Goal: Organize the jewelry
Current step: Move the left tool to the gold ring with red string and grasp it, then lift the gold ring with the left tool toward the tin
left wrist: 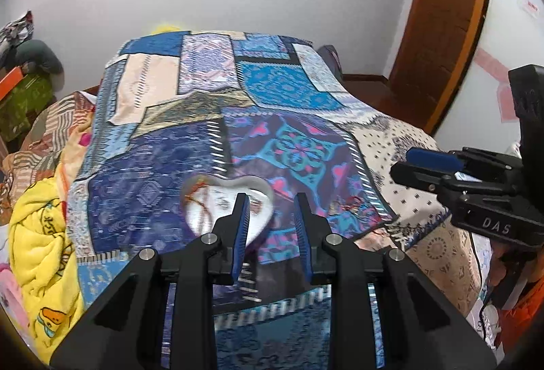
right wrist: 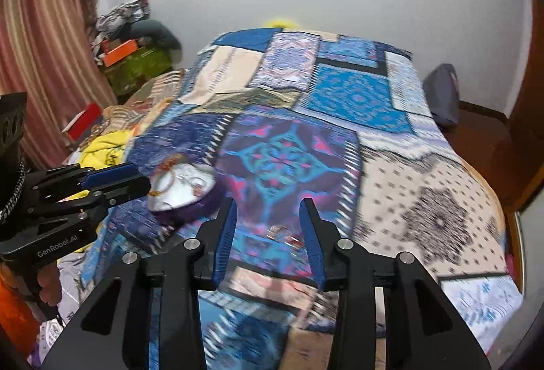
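A white heart-shaped dish (left wrist: 210, 210) with jewelry inside lies on the patchwork bedspread (left wrist: 153, 172). My left gripper (left wrist: 270, 203) hovers over the dish's right lobe, open; the lobe shows in the gap but the pads do not press on it. In the right wrist view the dish (right wrist: 183, 186) lies to the left, with the left gripper (right wrist: 144, 179) at its edge. My right gripper (right wrist: 269, 201) is open above small blurred jewelry pieces (right wrist: 284, 235) on the spread, with nothing between its pads. The right gripper (left wrist: 399, 166) also shows at the right of the left wrist view.
A yellow blanket (left wrist: 40, 234) and striped bedding (left wrist: 44, 138) are bunched along the bed's left side. Boxes and clothes (right wrist: 136, 53) are piled in the far left corner by a curtain (right wrist: 44, 47). A wooden door (left wrist: 442, 13) stands at the right, and a dark cushion (right wrist: 442, 98) by the bed.
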